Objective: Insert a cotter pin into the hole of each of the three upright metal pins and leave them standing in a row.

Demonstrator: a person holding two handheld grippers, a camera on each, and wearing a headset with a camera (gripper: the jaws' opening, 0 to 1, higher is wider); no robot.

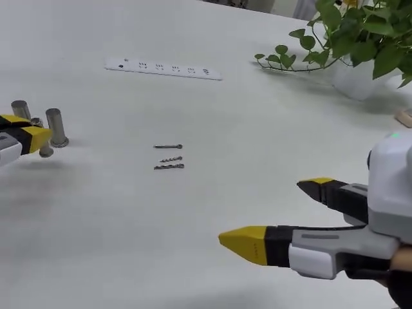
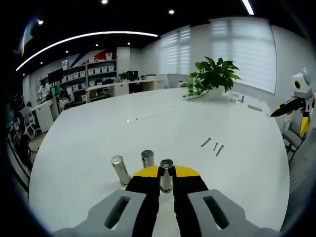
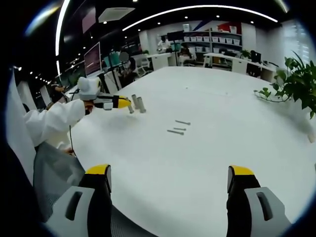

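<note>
**While I hold one pin, no cotter pin is in yet**

My left gripper pinches one metal pin. Two more metal pins stand just beside it, well apart from the cotter pins. Those three lie loose on the table. On the other side of the cotter pins, my right gripper hangs with jaws spread wide, empty. I think all three are left to do.
</note>
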